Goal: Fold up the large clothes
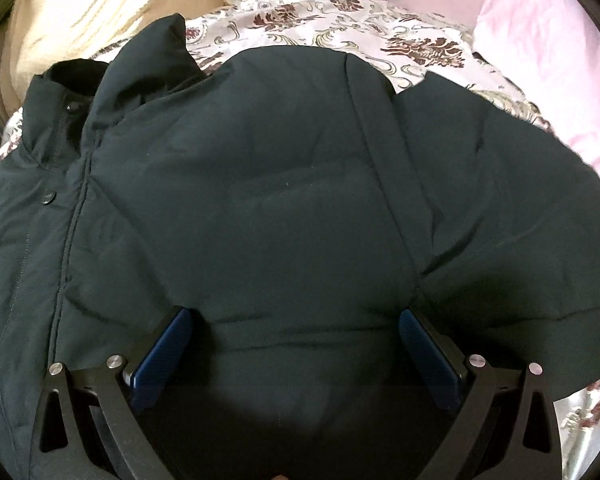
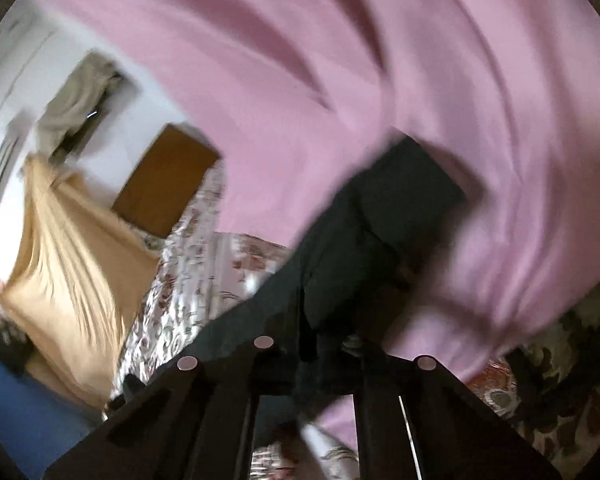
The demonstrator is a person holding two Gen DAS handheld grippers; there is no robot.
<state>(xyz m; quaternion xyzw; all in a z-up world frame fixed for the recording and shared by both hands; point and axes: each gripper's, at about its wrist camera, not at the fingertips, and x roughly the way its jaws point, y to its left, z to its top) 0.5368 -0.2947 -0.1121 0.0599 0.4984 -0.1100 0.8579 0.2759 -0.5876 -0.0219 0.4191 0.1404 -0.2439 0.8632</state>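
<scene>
**A:** Where's the coat sitting for you?

**B:** The dark padded jacket (image 1: 284,184) lies spread flat on the bed, straight ahead of and under my left gripper (image 1: 296,344). Its collar and snap buttons are off to the gripper's far left, and a sleeve runs out to the right. The flowered bedspread (image 1: 340,24) shows beyond it, a cream blanket (image 1: 84,4) at far left, pink bedding (image 1: 548,64) at far right.

**A:** And the left gripper itself?

**B:** Wide open. Both blue pads (image 1: 162,354) rest down against the jacket fabric with nothing pinched between them.

**A:** The right one?

**B:** My right gripper (image 2: 306,344) is closed up tight. That view is badly blurred; a strip of the dark jacket (image 2: 364,232) runs from right at the fingers away ahead, across the pink bedding (image 2: 340,60). I think the fabric is caught in it, though I can't see the tips clearly.
</scene>
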